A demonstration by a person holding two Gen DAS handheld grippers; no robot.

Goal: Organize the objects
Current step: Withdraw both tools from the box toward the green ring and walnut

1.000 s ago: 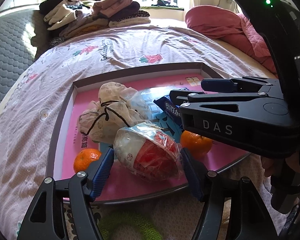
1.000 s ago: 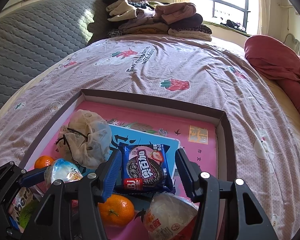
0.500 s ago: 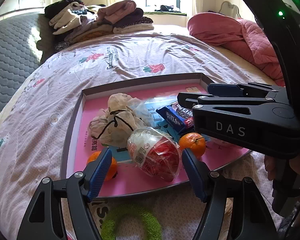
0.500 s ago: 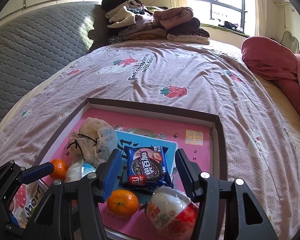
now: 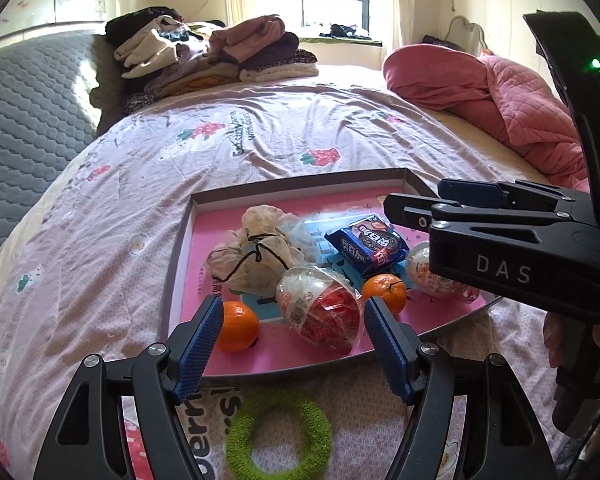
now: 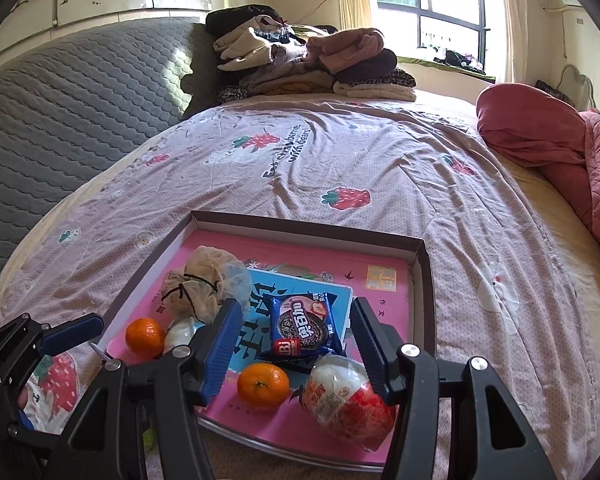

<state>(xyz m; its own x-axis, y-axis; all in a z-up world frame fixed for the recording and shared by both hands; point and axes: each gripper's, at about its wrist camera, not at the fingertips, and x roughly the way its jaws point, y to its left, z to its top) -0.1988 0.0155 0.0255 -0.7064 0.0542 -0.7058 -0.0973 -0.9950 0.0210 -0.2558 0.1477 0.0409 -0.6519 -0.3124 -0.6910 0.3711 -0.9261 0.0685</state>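
On the bed, a shallow tray [image 5: 180, 240] holds two oranges [image 5: 236, 326], a cookie packet [image 5: 366, 244] and wrapped eggs [image 5: 320, 312]; left gripper [image 5: 294, 344], just widened, and right gripper [image 6: 296, 344] both hover spread, empty.

Tray [image 6: 420, 264]: pink floor, dark brown rim, white inner wall.
Booklet [image 6: 260, 320]: light blue, dark lettering.
Biscuit packet [image 6: 304, 326]: blue, with black biscuit and pink strawberry print.
Mandarins [image 5: 236, 326]: plain orange.
Wrapped eggs [image 5: 320, 310]: white and red halves under clear film.
Drawstring pouch [image 5: 256, 256]: cream, black cord.
Ring [image 5: 278, 436]: green, fuzzy.
Bedsheet [image 6: 340, 152]: pale mauve, strawberry and bear print.
Quilt [image 5: 512, 108]: pink, diamond stitching.
Headboard cover [image 6: 60, 120]: grey, hexagon quilting.
Gripper pads [image 5: 198, 350]: blue, ribbed, on black fingers.
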